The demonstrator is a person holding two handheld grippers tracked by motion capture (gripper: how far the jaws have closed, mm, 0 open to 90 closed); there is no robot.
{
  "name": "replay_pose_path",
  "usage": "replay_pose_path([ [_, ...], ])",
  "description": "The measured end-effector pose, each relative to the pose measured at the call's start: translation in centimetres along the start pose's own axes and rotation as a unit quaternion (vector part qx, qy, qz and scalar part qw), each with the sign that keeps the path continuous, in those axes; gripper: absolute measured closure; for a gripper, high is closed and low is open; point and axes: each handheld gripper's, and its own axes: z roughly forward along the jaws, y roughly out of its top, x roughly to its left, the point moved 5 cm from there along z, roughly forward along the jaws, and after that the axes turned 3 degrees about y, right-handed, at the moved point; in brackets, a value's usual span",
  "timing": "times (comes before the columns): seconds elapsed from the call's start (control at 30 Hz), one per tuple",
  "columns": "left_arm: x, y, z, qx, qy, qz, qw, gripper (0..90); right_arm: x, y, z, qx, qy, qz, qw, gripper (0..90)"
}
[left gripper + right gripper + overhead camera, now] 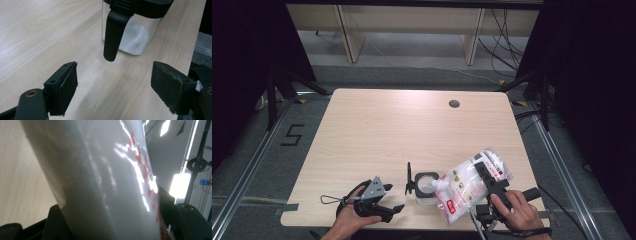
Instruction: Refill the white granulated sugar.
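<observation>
2 tools up: right tool [488, 181] clamped on white refill pouch [467, 185], red print, glossy, tilted with spout over clear square jar [426, 189] with black rim and open lid, near counter [377, 130] front edge. Left tool [382, 202] jaws apart, nothing between.

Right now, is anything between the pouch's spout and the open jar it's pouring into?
Nothing visible. The right gripper holds the pouch tilted, its spout right over the jar mouth; the lid is swung aside.
</observation>
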Motion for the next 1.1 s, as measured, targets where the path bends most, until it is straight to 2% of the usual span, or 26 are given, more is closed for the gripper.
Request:
replay_pose_path([
  [0.07, 0.00, 0.08, -0.04, 0.000, 0.002, -0.002, 1.0000, 20.9, -0.23, 0.10, -0.04, -0.003, -0.008, -0.009, 0.9999, 43.0],
  [0.17, 0.06, -0.01, 0.03, 0.000, 0.006, 0.003, 1.0000, 20.9, 0.07, 0.01, -0.17, 0.007, 0.003, 0.006, 1.0000, 43.0],
  [0.2, 0.17, 0.03, -0.04, 0.001, 0.002, 0.016, 0.9999, 20.9, 0.11, -0.01, -0.18, 0.009, 0.004, 0.008, 0.9999, 43.0],
  [0.23, -0.04, 0.02, 0.02, -0.004, 0.003, -0.003, 1.0000, 20.9, 0.05, 0.01, -0.16, 0.007, 0.003, 0.005, 1.0000, 43.0],
  [0.3, 0.15, 0.07, -0.17, 0.009, 0.000, 0.002, 1.0000, 20.9, 0.09, 0.01, -0.19, 0.007, 0.004, 0.008, 0.9999, 43.0],
  [0.43, -0.01, 0.02, -0.04, -0.003, 0.003, -0.002, 1.0000, 21.0, 0.08, 0.01, -0.15, 0.009, 0.005, 0.004, 0.9999, 43.0],
  [0.47, 0.18, 0.11, -0.11, -0.001, 0.000, 0.012, 0.9999, 20.9, 0.05, 0.02, -0.14, 0.007, 0.004, 0.005, 1.0000, 43.1],
  [0.53, 0.26, 0.11, -0.15, 0.004, 0.000, 0.016, 0.9999, 20.9, 0.09, 0.02, -0.20, 0.008, 0.004, 0.008, 0.9999, 43.0],
  [0.57, 0.25, 0.09, -0.07, -0.002, 0.004, 0.017, 0.9998, 20.9, 0.07, 0.03, -0.20, 0.007, 0.004, 0.008, 0.9999, 43.0],
  [0.6, -0.01, 0.02, -0.06, -0.002, 0.003, -0.002, 1.0000, 20.9, 0.20, 0.01, -0.19, 0.008, 0.006, 0.014, 0.9999, 43.1],
  [0.63, -0.02, 0.03, -0.06, -0.002, 0.002, -0.002, 1.0000, 20.9, 0.11, 0.04, -0.16, 0.006, 0.004, 0.010, 0.9999, 43.1],
  [0.67, 0.20, 0.15, -0.16, 0.002, -0.001, 0.012, 0.9999, 20.9, -0.09, 0.11, -0.14, 0.002, 0.002, -0.001, 1.0000, 43.1],
  [0.73, 0.20, 0.10, -0.14, 0.005, -0.001, 0.012, 0.9999, 21.0, -0.08, 0.13, -0.13, -0.001, -0.001, 0.001, 1.0000, 43.1],
  [0.77, 0.04, 0.03, -0.03, -0.001, 0.004, 0.000, 1.0000, 21.0, -0.11, 0.14, -0.12, -0.001, -0.002, -0.002, 1.0000, 43.1],
  [0.83, -0.04, 0.04, -0.03, -0.003, 0.002, -0.002, 1.0000, 20.9, -0.11, 0.12, -0.12, 0.000, -0.002, -0.001, 1.0000, 43.1],
  [0.9, 0.27, 0.16, -0.19, 0.007, 0.000, 0.015, 0.9999, 20.9, 0.11, 0.03, -0.24, 0.006, 0.001, 0.013, 0.9999, 43.1],
  [0.97, 0.27, 0.10, -0.13, 0.002, 0.000, 0.018, 0.9998, 20.9, -0.05, 0.01, -0.27, 0.008, 0.005, 0.004, 0.9999, 43.1],
  [1.0, 0.01, 0.04, -0.06, -0.003, 0.002, 0.000, 1.0000, 20.9, 0.11, -0.03, -0.26, 0.009, 0.005, 0.014, 0.9998, 43.1],
  [1.03, 0.01, 0.04, -0.13, 0.001, -0.002, -0.001, 1.0000, 20.9, 0.15, -0.05, -0.25, 0.008, 0.002, 0.019, 0.9998, 43.1],
  [1.07, 0.22, 0.16, -0.16, -0.002, -0.001, 0.013, 0.9999, 21.0, -0.06, 0.03, -0.20, 0.002, 0.000, 0.008, 1.0000, 43.1],
  [1.1, 0.24, 0.20, -0.21, 0.002, 0.003, 0.012, 0.9999, 21.0, -0.06, 0.03, -0.20, 0.002, 0.000, 0.008, 1.0000, 43.1],
])
